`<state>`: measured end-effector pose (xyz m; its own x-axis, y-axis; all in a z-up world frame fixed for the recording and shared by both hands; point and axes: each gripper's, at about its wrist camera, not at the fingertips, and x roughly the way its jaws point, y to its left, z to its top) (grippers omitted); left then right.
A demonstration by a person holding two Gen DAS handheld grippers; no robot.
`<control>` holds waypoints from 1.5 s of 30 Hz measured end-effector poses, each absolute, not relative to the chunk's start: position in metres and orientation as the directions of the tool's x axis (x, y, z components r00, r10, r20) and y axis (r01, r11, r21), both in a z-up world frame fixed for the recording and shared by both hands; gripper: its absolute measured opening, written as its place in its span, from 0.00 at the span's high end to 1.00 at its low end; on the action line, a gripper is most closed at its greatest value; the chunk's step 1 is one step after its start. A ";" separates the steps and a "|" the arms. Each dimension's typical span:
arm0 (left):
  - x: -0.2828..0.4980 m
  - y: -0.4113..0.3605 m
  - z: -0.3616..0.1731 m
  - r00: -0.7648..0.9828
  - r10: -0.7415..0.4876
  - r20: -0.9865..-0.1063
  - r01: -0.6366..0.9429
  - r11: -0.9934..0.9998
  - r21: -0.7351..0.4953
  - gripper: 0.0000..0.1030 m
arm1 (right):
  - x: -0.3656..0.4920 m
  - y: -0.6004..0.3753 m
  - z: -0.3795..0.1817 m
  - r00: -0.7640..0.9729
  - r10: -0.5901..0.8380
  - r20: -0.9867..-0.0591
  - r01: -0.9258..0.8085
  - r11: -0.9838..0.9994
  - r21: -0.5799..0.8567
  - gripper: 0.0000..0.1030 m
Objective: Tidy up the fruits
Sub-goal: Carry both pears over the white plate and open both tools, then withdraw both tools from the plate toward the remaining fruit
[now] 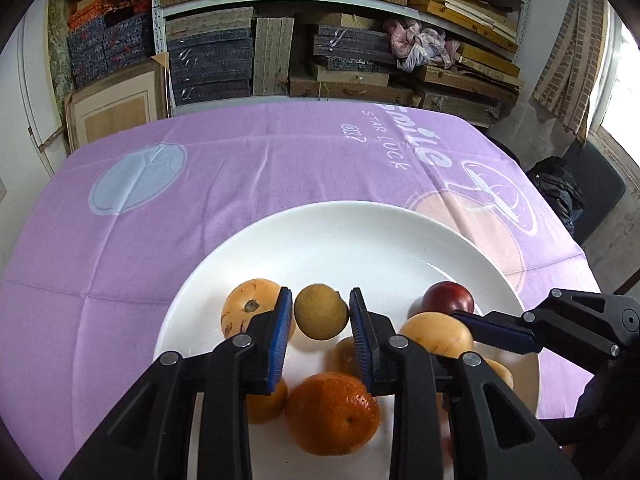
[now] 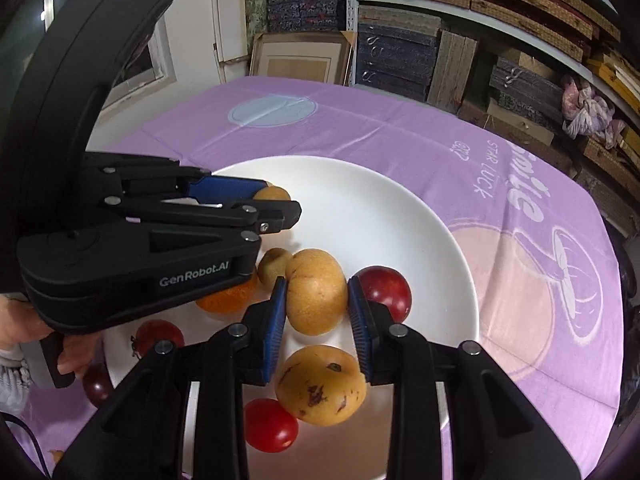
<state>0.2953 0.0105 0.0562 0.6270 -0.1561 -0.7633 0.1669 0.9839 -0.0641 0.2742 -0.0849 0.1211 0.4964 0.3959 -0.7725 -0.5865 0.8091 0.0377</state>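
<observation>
Orange point(image 1: 332, 414): nearest in the left wrist view, already lying on the white plate point(image 1: 372, 240), under the fingers.
Left gripper point(image 1: 322, 312): blue pads nearly together, a small round yellow-green fruit point(image 1: 321, 312) between them. The near pad seems to touch it; a sliver of gap shows at the far pad, so the grip looks light. The fruit hangs over the plate, clear of the others.
Right gripper point(image 2: 316, 296): jaws narrow, pads pressed on a tan lobed fruit point(image 2: 316, 292), also above the plate.
Beneath the right claw: a spotted yellow fruit point(image 2: 320, 386) and a red tomato point(image 2: 270, 426) lie on the plate, a dark red plum point(image 2: 386, 290) just beyond.
Off the plate: a second tomato point(image 2: 158, 338) and a dark plum point(image 2: 96, 384) lie near the plate's edge by the person's hand point(image 2: 28, 328); whether they are on the rim or the cloth I cannot tell.
Step in hand: both claws are delivering, I'd say, each bringing a fruit to the pile.
Next move: find a bare patch of plate, lower until the fruit rests, then open. Round fruit rolls, so set it low.
Farther out: the plate's far half lies bare on the purple cloth point(image 1: 240, 168); plenty of room there.
</observation>
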 end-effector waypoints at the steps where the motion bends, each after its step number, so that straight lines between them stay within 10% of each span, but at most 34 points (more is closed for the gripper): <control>1: 0.294 0.010 0.057 0.626 -0.164 -0.762 0.170 0.983 -0.072 0.61 | 0.271 -0.085 0.121 0.504 0.400 -0.765 -0.595 0.804 0.028 0.71; 12: 0.189 0.061 0.109 0.739 -0.078 -0.669 0.077 0.997 -0.031 0.08 | 0.183 -0.171 0.193 0.650 0.507 -0.566 -0.503 0.845 0.179 0.04; 19: 0.050 0.066 0.085 0.756 -0.070 -0.651 0.096 0.995 0.004 0.03 | 0.094 -0.234 0.170 0.706 0.577 -0.412 -0.421 0.809 0.410 0.04; 32: -0.042 -0.005 0.017 0.754 0.036 -0.656 0.216 0.929 0.299 0.03 | 0.080 -0.251 0.147 0.706 0.571 -0.420 -0.369 0.802 0.470 0.04; 45: -0.013 0.019 0.000 0.585 -0.098 -0.805 0.193 0.981 0.021 0.03 | 0.070 -0.185 0.131 0.564 0.585 -0.583 -0.530 0.797 0.289 0.04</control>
